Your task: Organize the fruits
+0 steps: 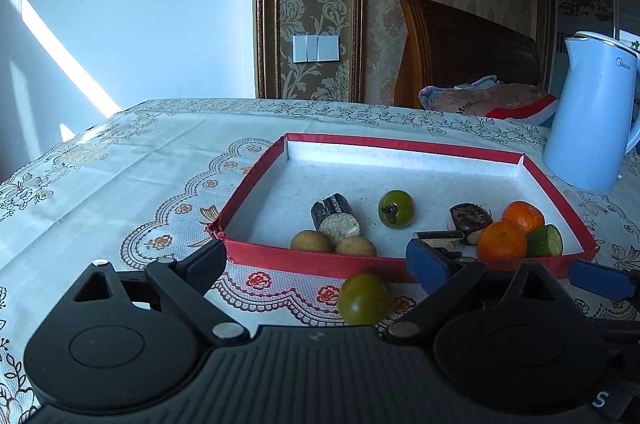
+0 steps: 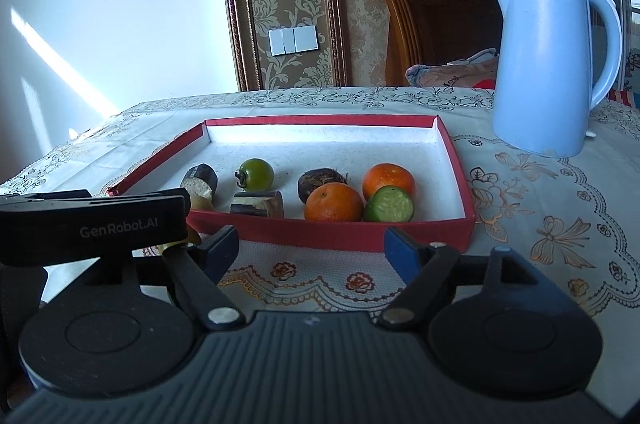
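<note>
A red-rimmed tray [image 1: 320, 260] [image 2: 320, 234] holds two oranges [image 1: 502, 240] [image 2: 334, 202], a cut cucumber piece [image 1: 544, 240] [image 2: 390, 204], a green tomato [image 1: 396, 208] [image 2: 256, 174], a dark chestnut-like fruit [image 1: 470, 216], sugarcane pieces [image 1: 336, 218] and two small tan fruits [image 1: 312, 240]. A second green tomato [image 1: 364, 298] lies on the tablecloth just in front of the tray. It sits between the wide-open jaws of my left gripper [image 1: 316, 264], touching neither pad. My right gripper [image 2: 312, 250] stands open and empty before the tray's front wall, level with the oranges.
A pale blue electric kettle [image 1: 592, 112] [image 2: 552, 64] stands on the table right of the tray. The left gripper's black body [image 2: 92, 220] fills the left of the right wrist view. A wooden chair with cloth [image 1: 480, 96] stands behind the table.
</note>
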